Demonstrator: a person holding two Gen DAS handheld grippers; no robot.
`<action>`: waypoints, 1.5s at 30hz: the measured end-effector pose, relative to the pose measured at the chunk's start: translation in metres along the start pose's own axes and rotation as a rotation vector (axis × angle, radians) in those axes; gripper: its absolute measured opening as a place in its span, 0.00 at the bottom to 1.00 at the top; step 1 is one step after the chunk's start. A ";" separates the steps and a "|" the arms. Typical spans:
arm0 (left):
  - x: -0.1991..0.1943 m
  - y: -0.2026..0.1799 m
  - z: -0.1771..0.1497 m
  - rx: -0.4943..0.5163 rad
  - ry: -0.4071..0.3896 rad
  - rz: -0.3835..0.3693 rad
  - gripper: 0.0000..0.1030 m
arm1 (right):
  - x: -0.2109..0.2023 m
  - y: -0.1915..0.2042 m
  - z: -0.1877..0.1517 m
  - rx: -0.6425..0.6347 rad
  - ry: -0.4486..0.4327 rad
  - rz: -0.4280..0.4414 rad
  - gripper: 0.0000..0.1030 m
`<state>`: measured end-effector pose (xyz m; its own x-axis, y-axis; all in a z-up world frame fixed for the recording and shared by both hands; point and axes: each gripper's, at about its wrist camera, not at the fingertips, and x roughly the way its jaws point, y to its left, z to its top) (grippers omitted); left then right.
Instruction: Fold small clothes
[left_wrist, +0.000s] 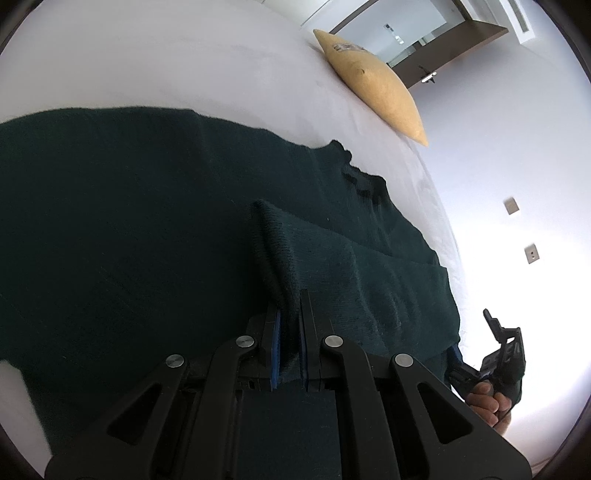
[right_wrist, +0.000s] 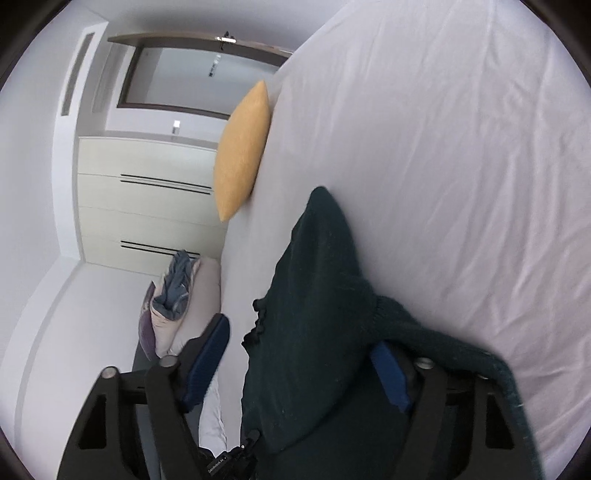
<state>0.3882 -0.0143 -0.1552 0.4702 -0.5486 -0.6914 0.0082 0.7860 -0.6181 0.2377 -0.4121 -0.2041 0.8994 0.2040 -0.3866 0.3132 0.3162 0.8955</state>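
A dark green knitted garment (left_wrist: 129, 221) lies spread on the white bed sheet (left_wrist: 184, 62). My left gripper (left_wrist: 290, 321) is shut on a ribbed edge of the garment, which stands up as a fold between the blue pads. In the right wrist view the same garment (right_wrist: 317, 295) drapes over and between the fingers of my right gripper (right_wrist: 295, 350). Its jaws stand wide apart, with the cloth lying loose across the right finger (right_wrist: 388, 373). The right gripper also shows in the left wrist view (left_wrist: 498, 350), held by a hand at the garment's right edge.
A yellow cushion (left_wrist: 373, 81) lies at the bed's far edge; it also shows in the right wrist view (right_wrist: 242, 151). A pile of pale and blue clothes (right_wrist: 177, 291) sits beside the bed. White drawers (right_wrist: 147, 199) and a doorway (right_wrist: 199, 74) stand behind.
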 end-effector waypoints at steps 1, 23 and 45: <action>0.001 -0.001 0.000 0.006 -0.003 0.008 0.06 | 0.000 -0.005 0.000 0.006 0.001 0.009 0.67; 0.016 0.000 0.006 0.065 -0.009 0.030 0.07 | -0.017 0.058 0.025 -0.261 0.070 -0.024 0.75; 0.035 0.021 0.000 0.081 -0.060 -0.055 0.09 | 0.037 0.031 -0.006 -0.352 0.299 -0.072 0.80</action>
<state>0.4053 -0.0173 -0.1922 0.5188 -0.5759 -0.6319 0.1060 0.7767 -0.6208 0.2789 -0.3892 -0.1914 0.7356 0.4121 -0.5376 0.2024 0.6237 0.7550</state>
